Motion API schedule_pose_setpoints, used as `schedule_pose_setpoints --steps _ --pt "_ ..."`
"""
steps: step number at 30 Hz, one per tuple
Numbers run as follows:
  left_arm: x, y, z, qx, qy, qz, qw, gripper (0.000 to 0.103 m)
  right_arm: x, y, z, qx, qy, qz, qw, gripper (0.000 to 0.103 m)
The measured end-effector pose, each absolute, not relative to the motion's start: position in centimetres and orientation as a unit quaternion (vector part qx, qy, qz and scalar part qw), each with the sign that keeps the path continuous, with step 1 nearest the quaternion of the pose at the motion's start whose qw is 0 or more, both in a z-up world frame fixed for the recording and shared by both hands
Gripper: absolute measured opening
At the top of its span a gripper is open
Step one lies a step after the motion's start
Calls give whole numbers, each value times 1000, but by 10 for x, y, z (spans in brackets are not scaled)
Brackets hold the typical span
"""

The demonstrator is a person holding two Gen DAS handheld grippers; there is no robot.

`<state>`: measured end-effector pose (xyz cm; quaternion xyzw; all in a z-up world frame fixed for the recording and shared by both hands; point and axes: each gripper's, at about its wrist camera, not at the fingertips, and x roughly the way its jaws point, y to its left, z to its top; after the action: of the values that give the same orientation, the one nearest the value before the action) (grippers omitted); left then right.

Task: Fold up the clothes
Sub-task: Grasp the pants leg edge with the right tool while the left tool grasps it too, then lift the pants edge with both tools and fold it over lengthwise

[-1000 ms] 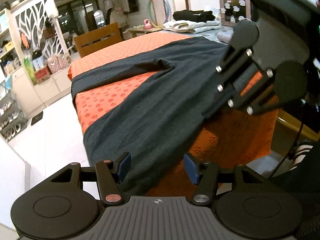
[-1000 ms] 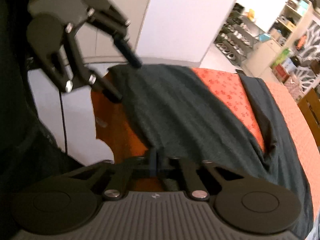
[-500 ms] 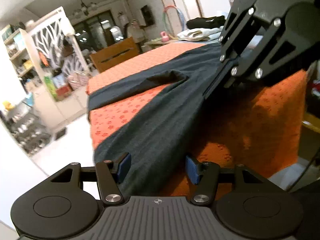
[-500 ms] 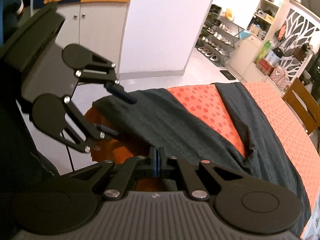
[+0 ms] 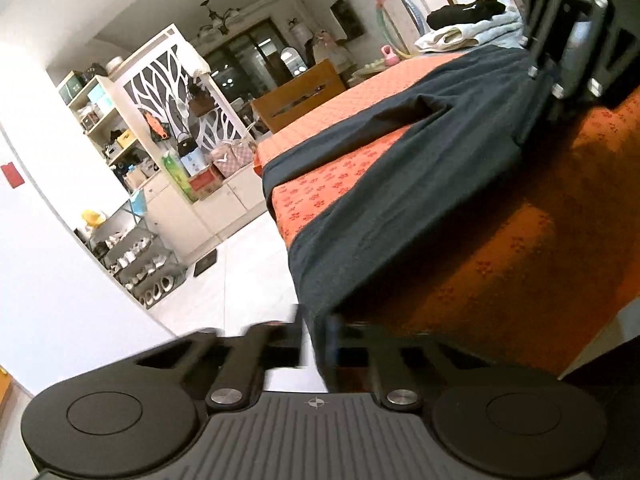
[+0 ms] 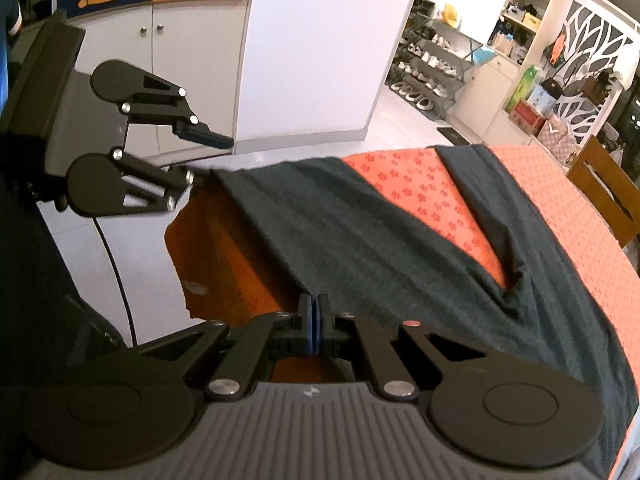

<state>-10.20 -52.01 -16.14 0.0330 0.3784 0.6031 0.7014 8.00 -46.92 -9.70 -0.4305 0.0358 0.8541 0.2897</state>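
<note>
Dark grey trousers (image 5: 420,184) (image 6: 360,240) lie spread on the table's orange cloth (image 5: 520,240) (image 6: 408,188), legs pointing away and one end hanging over the near edge. In the left wrist view my left gripper (image 5: 316,340) is closing, blurred, its jaws nearly together with the hanging trouser hem pinched between them. In the right wrist view the left gripper (image 6: 208,160) is at the cloth's far corner. My right gripper (image 6: 314,328) is shut, blue pads together on the trousers' near edge; in the left view the right gripper (image 5: 540,120) holds that edge raised.
A wooden chair (image 5: 300,96) (image 6: 604,192) stands at the table's far side. Folded clothes (image 5: 464,28) are stacked at the far end. A shoe rack (image 5: 136,256) and shelves line the wall; white cabinets (image 6: 160,40) stand behind the left gripper.
The left gripper's jaws went from wide apart to nearly together around the hanging hem, and its view sank and tilted. The right gripper stayed shut and barely moved.
</note>
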Motion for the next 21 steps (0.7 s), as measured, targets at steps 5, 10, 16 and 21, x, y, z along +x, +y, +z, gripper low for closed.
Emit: schedule_pose_setpoints --steps 5,10,16,21 --pt "-107 -520 -151 10 365 602 710 4 108 -477 -103 -437 41 829 348 19" --pt "-115 -515 -131 -19 344 604 719 4 150 -484 -110 -463 33 780 418 28" --pt "-116 -507 -107 -41 324 618 716 4 208 -478 -127 -526 13 691 495 28" --pt "-112 -500 -91 -38 312 625 714 4 243 -471 -139 -551 14 651 522 31"
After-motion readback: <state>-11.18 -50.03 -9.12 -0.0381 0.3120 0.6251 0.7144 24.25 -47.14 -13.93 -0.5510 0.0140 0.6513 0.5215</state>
